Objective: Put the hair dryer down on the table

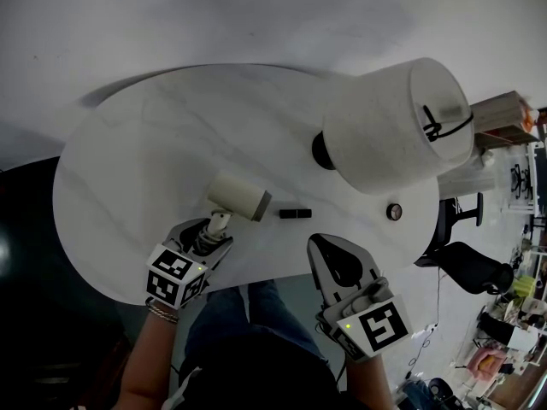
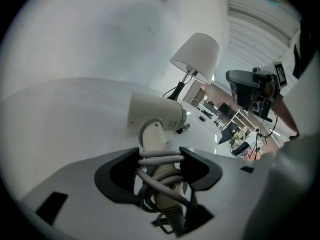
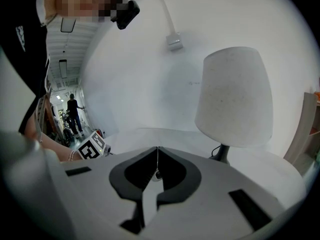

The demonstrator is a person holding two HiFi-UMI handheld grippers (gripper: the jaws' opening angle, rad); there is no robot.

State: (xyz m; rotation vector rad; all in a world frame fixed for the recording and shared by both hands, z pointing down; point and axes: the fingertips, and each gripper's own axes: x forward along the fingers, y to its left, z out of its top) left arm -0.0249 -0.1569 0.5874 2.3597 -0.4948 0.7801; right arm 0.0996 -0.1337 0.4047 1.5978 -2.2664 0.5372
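The hair dryer [image 1: 239,196] is cream-coloured and sits over the near part of the round white table [image 1: 145,161], with its barrel lying crosswise and its handle pointing back toward the person. The left gripper [image 1: 209,237] is clamped on that handle. In the left gripper view the two dark jaws press on either side of the handle of the hair dryer [image 2: 155,113], with the grey cord [image 2: 160,160] wound round the handle between them. The barrel is low over the table [image 2: 60,114], but I cannot tell whether it rests on the top or hangs just above it.

The right gripper [image 1: 329,250] is over the near edge of the table, to the right of the dryer and apart from it. In the right gripper view its jaws are pressed together with nothing between them [image 3: 158,156], and the left gripper's marker cube [image 3: 92,146] shows off to the side.

A small black bar [image 1: 295,213] lies on the table just right of the dryer's barrel, and a small round thing [image 1: 394,211] lies further right near the edge. A lamp [image 1: 397,122] with a big white shade stands at the far right of the table, its dark base partly hidden under the shade. A black chair [image 1: 466,267] stands beyond the table's right edge
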